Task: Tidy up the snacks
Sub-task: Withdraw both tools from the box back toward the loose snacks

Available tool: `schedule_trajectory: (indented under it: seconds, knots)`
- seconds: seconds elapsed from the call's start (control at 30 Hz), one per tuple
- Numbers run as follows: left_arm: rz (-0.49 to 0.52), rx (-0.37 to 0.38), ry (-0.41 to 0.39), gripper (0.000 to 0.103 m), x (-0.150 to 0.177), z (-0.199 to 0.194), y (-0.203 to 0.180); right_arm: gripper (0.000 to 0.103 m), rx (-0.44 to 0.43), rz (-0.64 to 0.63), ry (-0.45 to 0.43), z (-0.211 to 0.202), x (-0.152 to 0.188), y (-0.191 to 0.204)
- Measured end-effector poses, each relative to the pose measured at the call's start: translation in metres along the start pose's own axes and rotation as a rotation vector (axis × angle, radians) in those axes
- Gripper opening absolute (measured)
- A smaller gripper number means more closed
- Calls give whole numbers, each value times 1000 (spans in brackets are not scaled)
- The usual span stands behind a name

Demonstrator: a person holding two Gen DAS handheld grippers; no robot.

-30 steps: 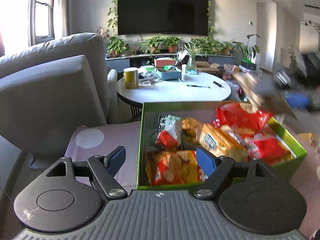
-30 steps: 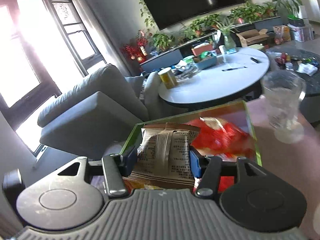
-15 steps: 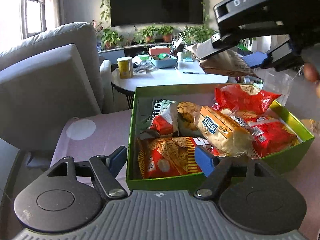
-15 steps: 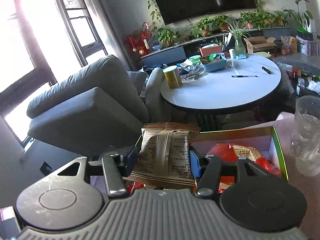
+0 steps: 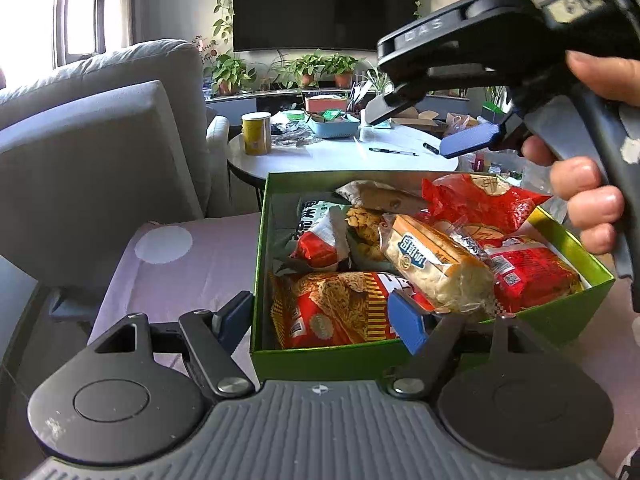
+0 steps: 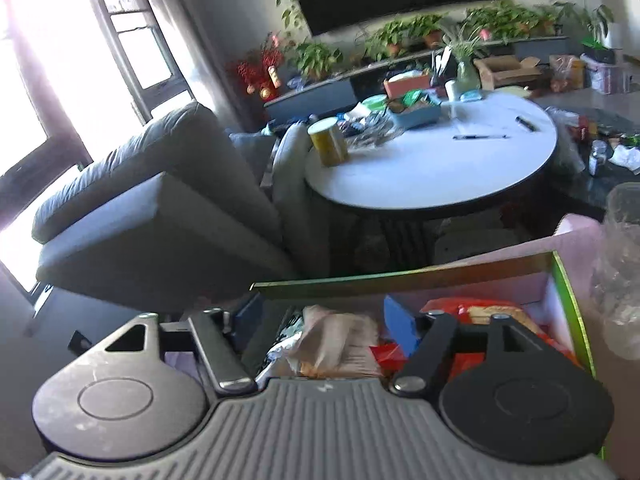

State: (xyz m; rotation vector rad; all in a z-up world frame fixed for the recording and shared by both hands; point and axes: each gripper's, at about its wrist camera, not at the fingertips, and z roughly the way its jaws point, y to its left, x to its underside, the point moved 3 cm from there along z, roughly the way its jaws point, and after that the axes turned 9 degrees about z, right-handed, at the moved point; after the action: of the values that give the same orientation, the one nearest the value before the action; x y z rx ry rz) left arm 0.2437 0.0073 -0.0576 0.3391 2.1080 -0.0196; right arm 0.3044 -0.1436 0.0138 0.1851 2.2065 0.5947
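Note:
A green box (image 5: pixel 360 354) on a pink cloth holds several snack packets: a noodle packet (image 5: pixel 336 308), a wrapped bread (image 5: pixel 432 264) and red bags (image 5: pixel 480 200). A brown packet (image 5: pixel 380 196) lies free at the box's far side. It shows blurred in the right wrist view (image 6: pixel 340 344), below the pads. My right gripper (image 5: pixel 428 128), held by a hand, hovers above the box's far edge (image 6: pixel 400 278). Its jaws are opening with nothing between them (image 6: pixel 324 322). My left gripper (image 5: pixel 322 322) stands open astride the box's near left corner, one finger outside and one over the noodle packet.
A clear glass (image 6: pixel 620 280) stands on the cloth (image 5: pixel 180 268) right of the box. Beyond are a round white table (image 5: pixel 340 156) with a yellow can (image 5: pixel 256 132) and pens, and a grey armchair (image 5: pixel 100 160) at the left.
My right gripper let go of the brown packet, which dropped into the far part of the box; its jaws widened. The left gripper stayed put.

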Motion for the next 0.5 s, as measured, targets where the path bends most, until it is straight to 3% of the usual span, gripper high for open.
schedule_trajectory:
  seconds: [0.27, 0.5]
  knots:
    - [-69, 48, 9, 72, 1, -17, 7, 78, -71, -102, -28, -49, 22, 0]
    - [-31, 25, 3, 76, 10, -45, -2, 79, -139, -228, -30, -98, 57, -9]
